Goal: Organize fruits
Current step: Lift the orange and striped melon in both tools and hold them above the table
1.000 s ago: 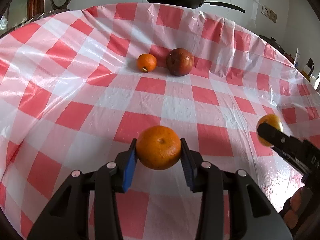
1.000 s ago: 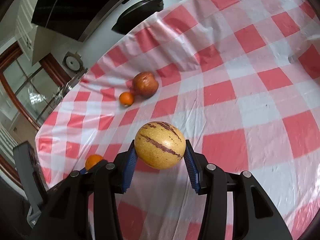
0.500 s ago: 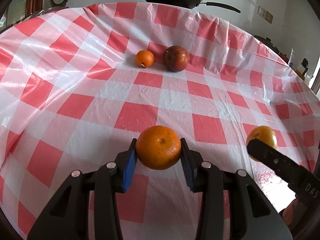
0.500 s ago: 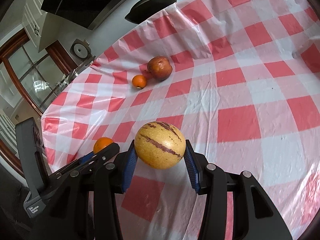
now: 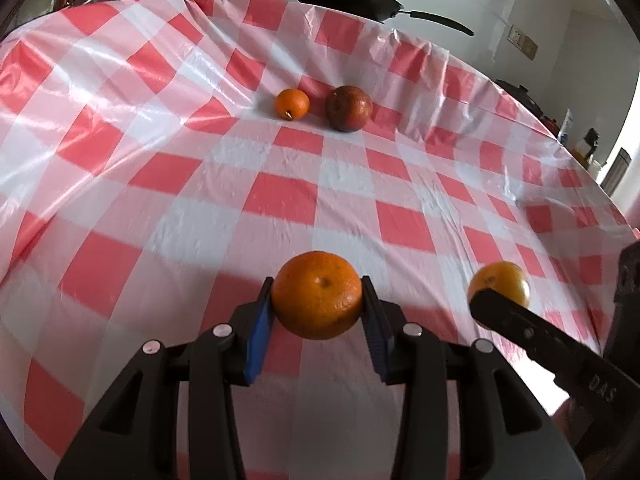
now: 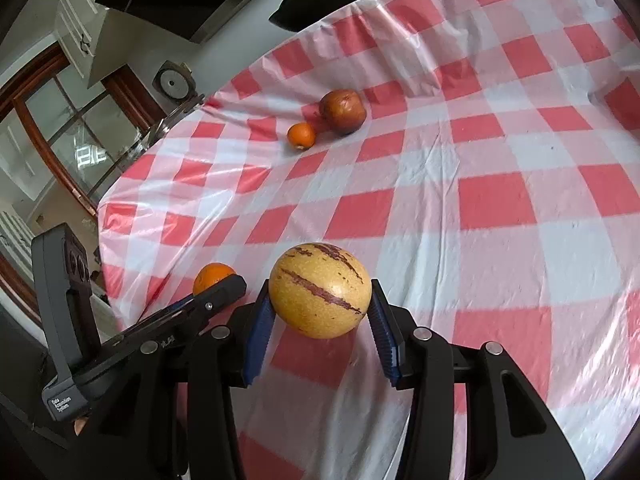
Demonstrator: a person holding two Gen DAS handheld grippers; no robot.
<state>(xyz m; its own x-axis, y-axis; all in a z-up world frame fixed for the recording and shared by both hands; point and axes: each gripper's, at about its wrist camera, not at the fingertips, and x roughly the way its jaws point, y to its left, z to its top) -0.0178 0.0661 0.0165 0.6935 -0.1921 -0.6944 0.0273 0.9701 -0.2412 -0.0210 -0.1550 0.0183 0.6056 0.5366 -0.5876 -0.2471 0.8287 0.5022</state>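
Your left hand-held gripper point(image 5: 317, 304) clamps the orange point(image 5: 317, 294) between its blue pads, and your right hand-held gripper point(image 6: 319, 312) grips the yellow striped melon point(image 6: 320, 290); both fruits hang above the checked surface point(image 5: 160, 184). Compared with a second ago, the small orange point(image 5: 292, 103) and the dark red fruit point(image 5: 348, 108) (just beside each other) sit further off, toward 12 o'clock in both views. From the left wrist, your right gripper's fruit has drifted inward, now at 3 o'clock of the held orange.
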